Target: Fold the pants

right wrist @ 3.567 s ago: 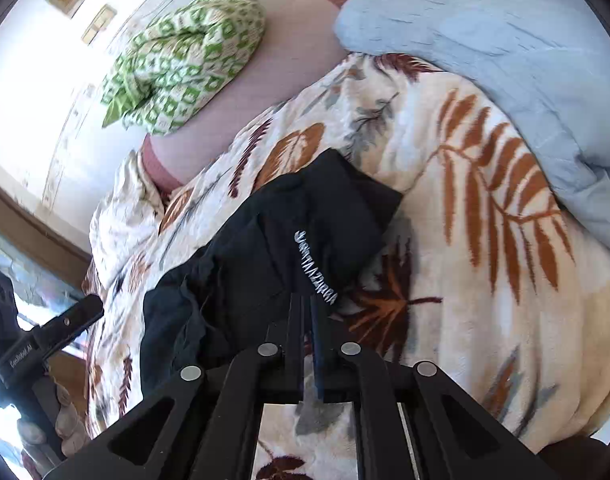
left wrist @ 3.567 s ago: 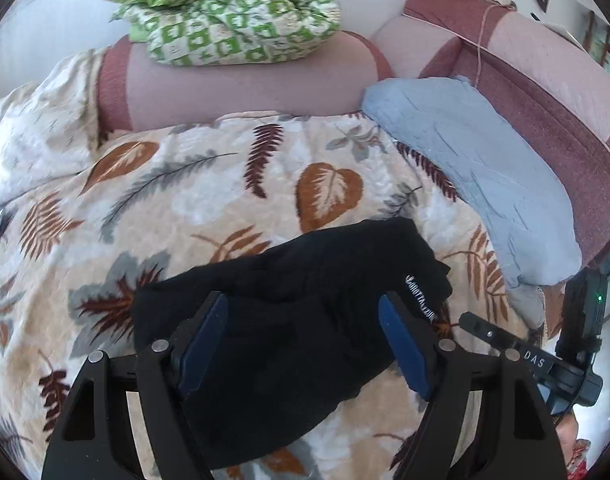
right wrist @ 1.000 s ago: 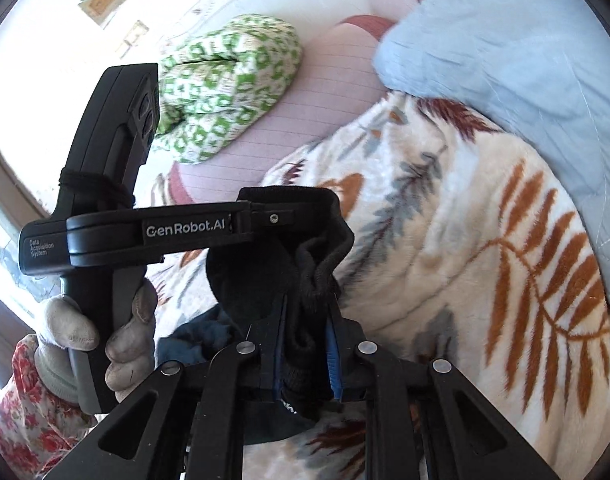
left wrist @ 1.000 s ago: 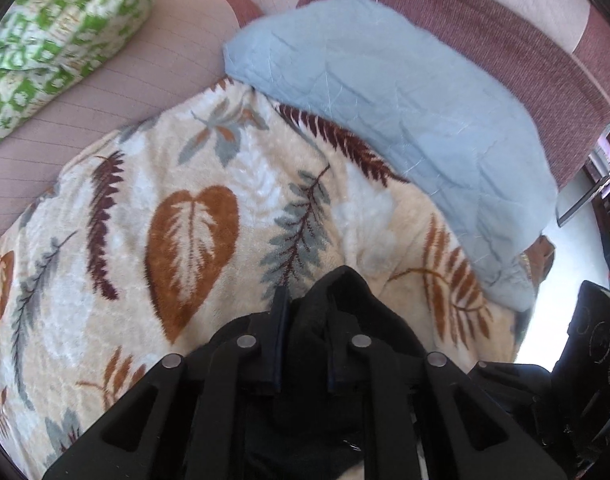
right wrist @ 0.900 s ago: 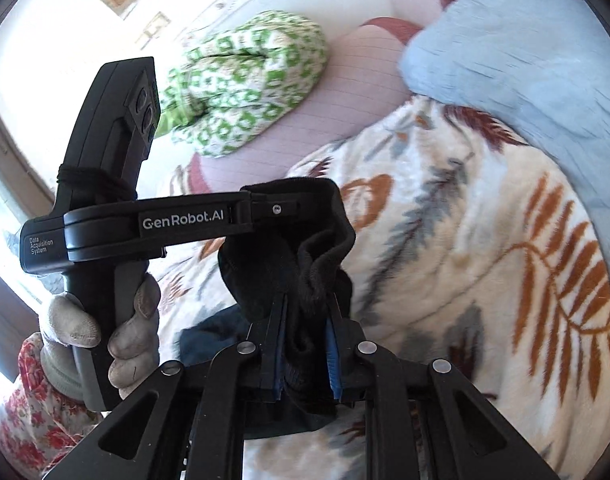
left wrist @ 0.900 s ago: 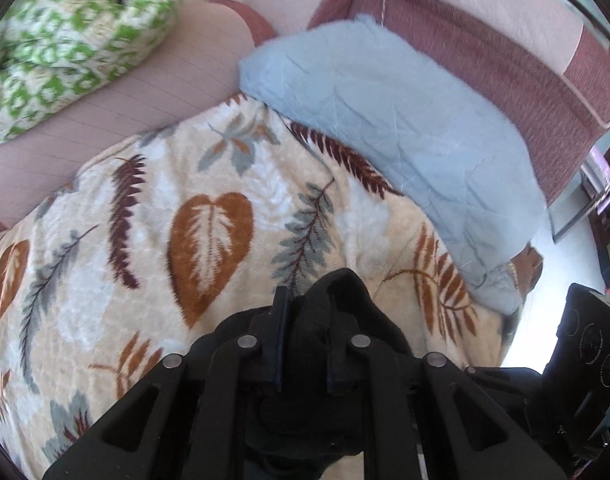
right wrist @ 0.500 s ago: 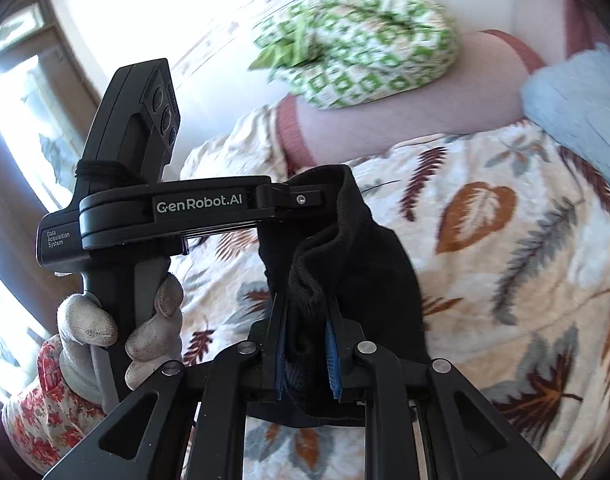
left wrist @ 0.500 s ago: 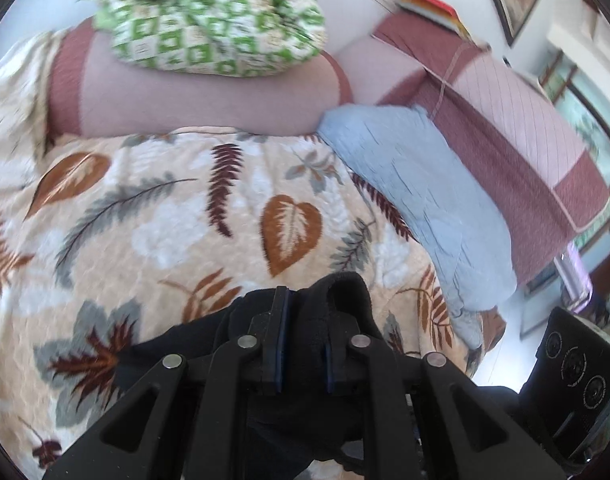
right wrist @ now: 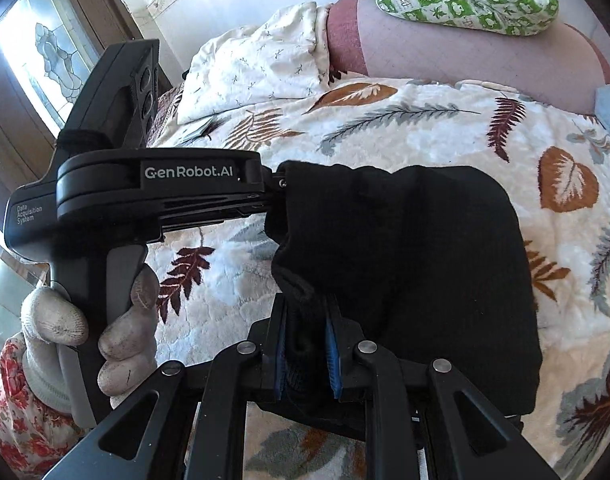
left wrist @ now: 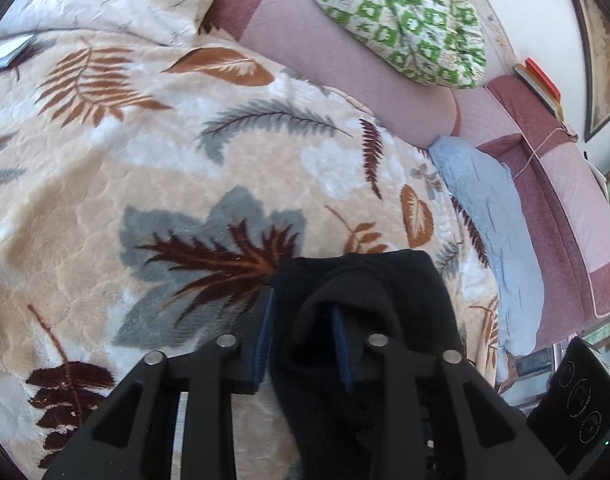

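The black pants (left wrist: 385, 292) lie as a folded bundle on the leaf-print blanket (left wrist: 145, 160). My left gripper (left wrist: 301, 304) sits at their left edge with its jaws opening. Loose fabric lies between the blue pads and drapes over the right finger, no longer pinched. In the right wrist view the pants (right wrist: 425, 248) spread to the right, and my right gripper (right wrist: 305, 308) is shut on a thick fold at their near edge, its jaws just starting to ease. The left gripper (right wrist: 277, 192) reaches in from the left, held by a gloved hand (right wrist: 53, 324), its tips buried in the cloth.
A green-and-white checked pillow (left wrist: 405, 20) rests on the pink sofa back (left wrist: 345, 60). A pale blue cushion (left wrist: 489, 208) lies along the right. A white quilt (right wrist: 257, 60) is bunched at the far left, and a window (right wrist: 45, 60) is behind it.
Both grippers swung left across the blanket, carrying the pants' edge with them. The left jaws, shut on the fabric before, have parted. The pants now lie lower and flatter on the blanket.
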Action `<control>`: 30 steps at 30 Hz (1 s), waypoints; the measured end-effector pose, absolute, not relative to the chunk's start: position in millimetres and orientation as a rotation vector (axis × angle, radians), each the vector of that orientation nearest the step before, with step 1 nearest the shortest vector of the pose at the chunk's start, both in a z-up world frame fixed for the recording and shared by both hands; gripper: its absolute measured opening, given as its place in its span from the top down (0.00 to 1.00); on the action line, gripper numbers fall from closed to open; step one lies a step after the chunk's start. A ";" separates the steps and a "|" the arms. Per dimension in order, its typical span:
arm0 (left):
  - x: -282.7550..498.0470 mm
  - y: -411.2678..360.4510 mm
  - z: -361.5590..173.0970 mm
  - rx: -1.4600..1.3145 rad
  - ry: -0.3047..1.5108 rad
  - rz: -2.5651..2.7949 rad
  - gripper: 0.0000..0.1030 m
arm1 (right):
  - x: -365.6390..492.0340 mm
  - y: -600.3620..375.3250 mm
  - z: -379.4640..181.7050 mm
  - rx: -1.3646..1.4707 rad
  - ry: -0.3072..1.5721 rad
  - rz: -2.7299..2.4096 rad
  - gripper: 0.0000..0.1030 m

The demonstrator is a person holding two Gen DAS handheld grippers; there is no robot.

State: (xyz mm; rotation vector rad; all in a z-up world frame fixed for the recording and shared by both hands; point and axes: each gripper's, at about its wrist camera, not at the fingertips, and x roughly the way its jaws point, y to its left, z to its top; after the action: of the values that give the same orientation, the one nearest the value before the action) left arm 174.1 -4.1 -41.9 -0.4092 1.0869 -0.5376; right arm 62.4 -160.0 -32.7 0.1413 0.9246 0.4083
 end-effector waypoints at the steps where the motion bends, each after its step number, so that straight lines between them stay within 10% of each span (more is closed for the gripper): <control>1: 175.6 3.3 -45.0 -0.430 1.095 -0.525 0.54 | 62.1 -159.3 -34.1 0.136 0.917 0.404 0.79; 7: 178.3 29.3 -43.2 -0.468 1.102 -0.519 0.45 | 41.5 -160.0 -24.8 0.085 0.909 0.456 0.36; 30: 169.9 -53.3 -8.7 -0.227 1.092 -0.495 0.40 | 37.9 -228.4 -12.6 0.130 0.842 0.226 0.36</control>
State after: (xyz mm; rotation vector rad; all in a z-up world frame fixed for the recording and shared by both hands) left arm 169.9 -53.3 -8.7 -0.2267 1.0916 -0.4949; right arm 37.9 -228.4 -12.6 0.1300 0.8419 0.2263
